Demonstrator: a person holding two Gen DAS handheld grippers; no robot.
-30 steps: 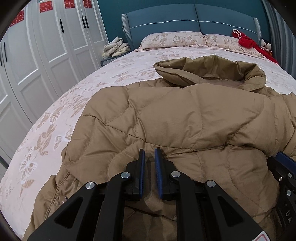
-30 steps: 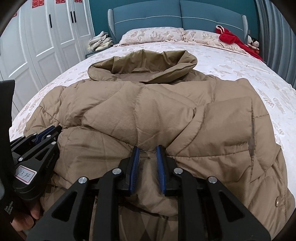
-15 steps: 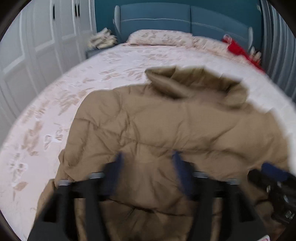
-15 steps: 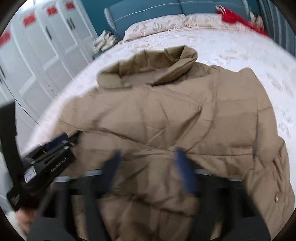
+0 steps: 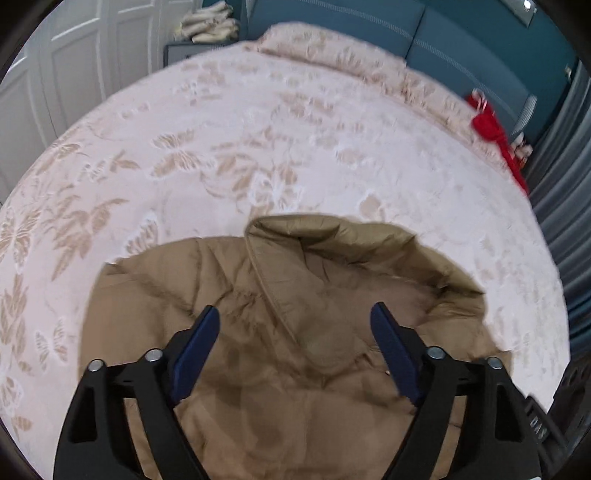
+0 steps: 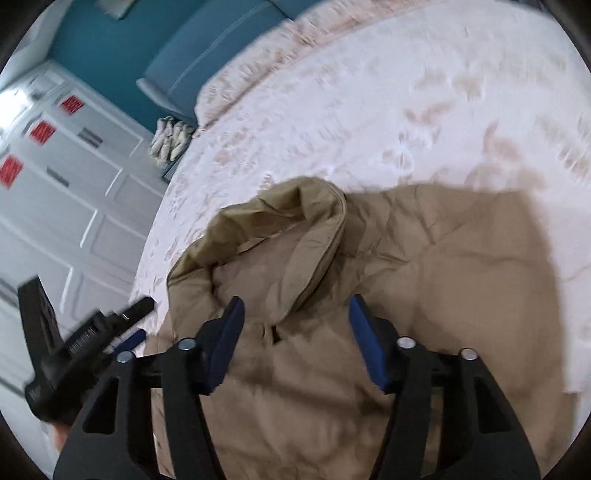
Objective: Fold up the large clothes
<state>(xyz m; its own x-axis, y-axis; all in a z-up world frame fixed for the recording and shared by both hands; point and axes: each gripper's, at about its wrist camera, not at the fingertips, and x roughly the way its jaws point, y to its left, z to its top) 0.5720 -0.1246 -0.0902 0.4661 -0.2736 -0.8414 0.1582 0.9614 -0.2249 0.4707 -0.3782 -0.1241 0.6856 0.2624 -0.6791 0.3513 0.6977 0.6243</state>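
A tan quilted puffer jacket lies folded on the bed, its hood toward the headboard. My left gripper is open and empty, hovering over the jacket just below the hood. My right gripper is open and empty above the collar and hood of the same jacket. The left gripper also shows in the right wrist view, at the jacket's left edge.
The bed has a floral cover, pillows and a teal headboard. A red garment lies at the far right. White wardrobe doors stand left. Folded cloths sit on a nightstand.
Both grippers let go of the jacket's lower edge and opened wide. They rose and moved forward, and now stand over the hood end. The jacket looks shorter, folded over.
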